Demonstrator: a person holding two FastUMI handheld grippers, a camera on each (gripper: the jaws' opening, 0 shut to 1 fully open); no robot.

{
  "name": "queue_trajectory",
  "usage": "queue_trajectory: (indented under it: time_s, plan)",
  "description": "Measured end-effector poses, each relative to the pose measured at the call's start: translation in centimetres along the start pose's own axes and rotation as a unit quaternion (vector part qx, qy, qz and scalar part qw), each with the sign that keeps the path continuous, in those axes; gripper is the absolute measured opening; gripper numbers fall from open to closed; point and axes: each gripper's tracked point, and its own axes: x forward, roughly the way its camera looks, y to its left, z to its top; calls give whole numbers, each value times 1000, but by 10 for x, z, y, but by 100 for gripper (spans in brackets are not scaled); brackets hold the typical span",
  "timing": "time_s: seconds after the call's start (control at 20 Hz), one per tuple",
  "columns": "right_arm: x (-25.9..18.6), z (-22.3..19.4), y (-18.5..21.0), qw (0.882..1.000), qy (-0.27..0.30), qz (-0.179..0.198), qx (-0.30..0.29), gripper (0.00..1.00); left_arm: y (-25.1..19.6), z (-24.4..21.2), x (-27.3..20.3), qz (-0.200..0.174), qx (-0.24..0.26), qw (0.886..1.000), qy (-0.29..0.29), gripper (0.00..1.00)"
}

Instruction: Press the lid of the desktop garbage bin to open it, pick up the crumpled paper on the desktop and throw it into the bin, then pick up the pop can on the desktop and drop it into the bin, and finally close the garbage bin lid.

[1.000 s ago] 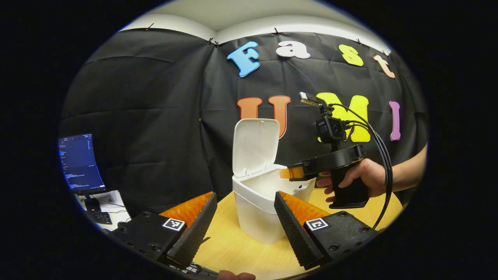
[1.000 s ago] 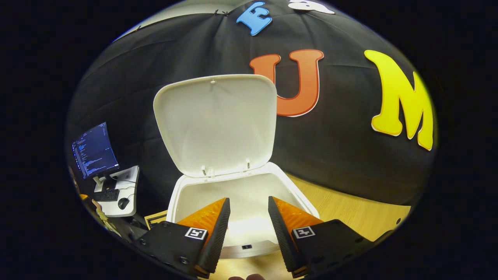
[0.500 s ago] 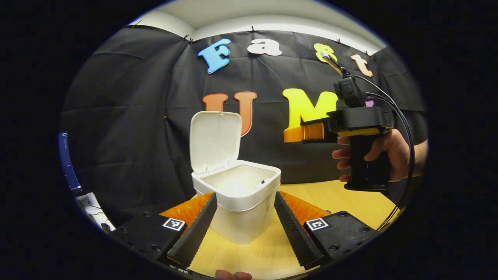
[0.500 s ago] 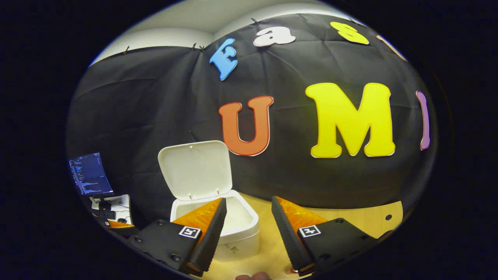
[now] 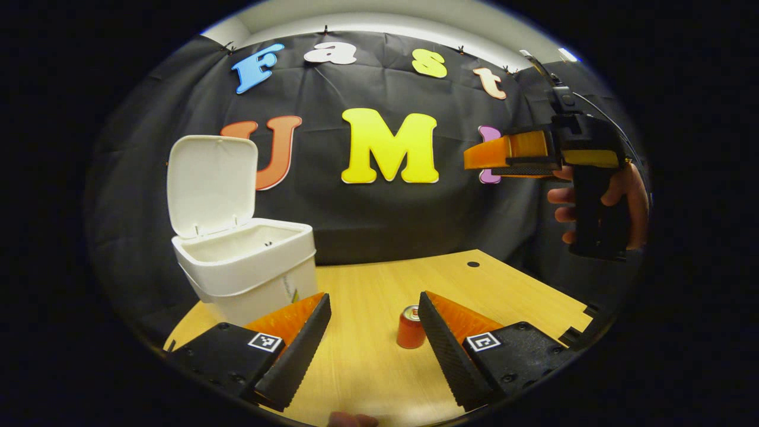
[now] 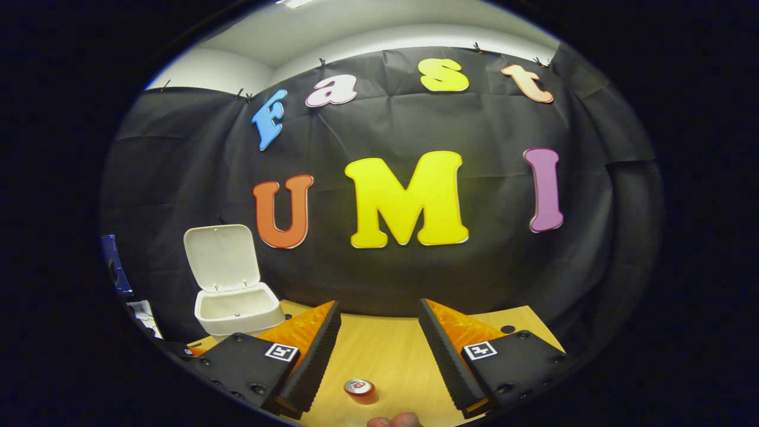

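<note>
Item: bin (image 5: 243, 270), white, lid (image 5: 211, 176) raised upright on its hinge. Stands on the wooden desk (image 5: 504, 284) toward its left back edge in the left gripper view.

Item: can (image 5: 410, 327), red, upright on the desk toward the front, well apart from the bin. In the left gripper view it sits just beside the inner face of one finger; in the right gripper view it sits low between the two fingers.

Item: left gripper (image 5: 373, 338), fingers spread, nothing between them.

Item: right gripper (image 6: 376, 350), fingers spread, empty; held high in a hand (image 5: 599, 201), as the left gripper view shows.

Step in hand, as judged: no paper on the desk and the lid open, so the can pickup comes next. The next move calls for lowering a gripper over the can and closing on its sides while it stands upright.

Obscured: the inside floor of the bin is hidden, so whether the paper lies in it cannot be told. The desk's near edge is cut off.
</note>
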Motion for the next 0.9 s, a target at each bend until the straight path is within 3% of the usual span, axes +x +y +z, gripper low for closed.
queue_trajectory:
  time_s: [0.25, 0.3, 0.5, 0.65, 0.9]
  plan:
    - [-49, -42, -91, 995, -1, -98, 9, 88, -35, -69, 45, -25, 9, 999, 23, 97]
    - [-66, -76, -112, 992, 24, -122, 21, 88, -40, -96, 59, -23, 9, 999, 39, 97]
    - [-90, -117, -143, 986, 72, -152, -1, 88, -52, -133, 101, -29, 1, 998, 63, 97]
    - [-92, -115, -159, 985, 74, -156, -14, 88, -50, -160, 147, -19, 5, 995, 95, 98]
    - [-84, -121, -171, 983, 86, -160, 1, 88, -65, -157, 173, -33, 16, 995, 89, 97]
